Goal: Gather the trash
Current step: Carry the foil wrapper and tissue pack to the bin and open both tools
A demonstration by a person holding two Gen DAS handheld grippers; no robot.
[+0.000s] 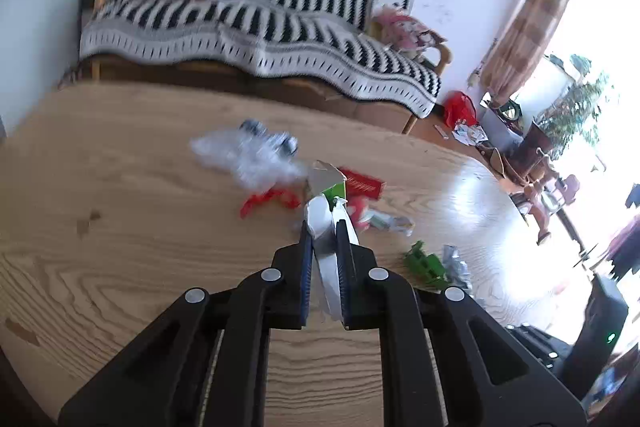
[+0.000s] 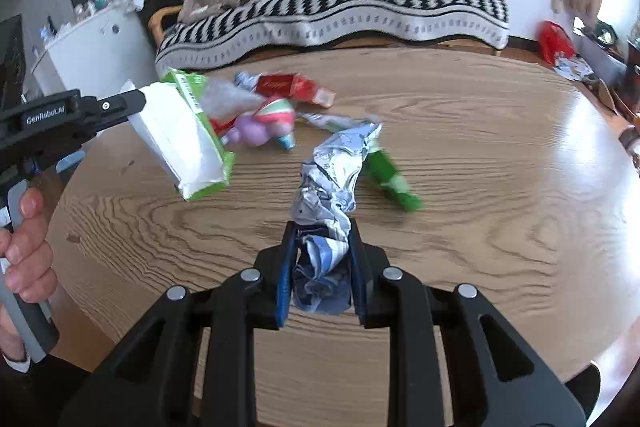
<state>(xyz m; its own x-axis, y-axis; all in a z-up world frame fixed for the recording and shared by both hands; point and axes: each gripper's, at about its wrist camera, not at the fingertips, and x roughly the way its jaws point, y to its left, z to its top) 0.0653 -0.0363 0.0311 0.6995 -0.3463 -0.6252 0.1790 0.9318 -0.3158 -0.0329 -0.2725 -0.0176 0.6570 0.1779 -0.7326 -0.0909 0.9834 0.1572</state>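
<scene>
Trash litters wooden table [image 2: 460,131] w/ striped sofa [image 2: 360,3] behind. Left gripper [image 1: 325,227] clamped on flattened white-and-green carton [image 2: 184,139], held clear above table. Right gripper [image 2: 322,231] pinches crumpled silvery-blue wrapper [image 2: 332,171], its far end trailing over the tabletop. Loose on table: red box [image 2: 292,87], green wrapper [image 2: 392,179], clear plastic film [image 1: 248,159], pink-purple toy-like item [image 2: 264,127]. Hand [image 2: 24,243] grips left handle

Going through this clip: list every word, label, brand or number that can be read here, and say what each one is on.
"GenRobot.AI": white lettering on the black body of the left tongs, seen from the right wrist.
Barcode and small print on the green-and-white carton held in those tongs: too blurred to read.
Gold script on the red box: illegible.
Print on the crumpled wrapper in the right tongs: illegible.
Nothing else is readable.
</scene>
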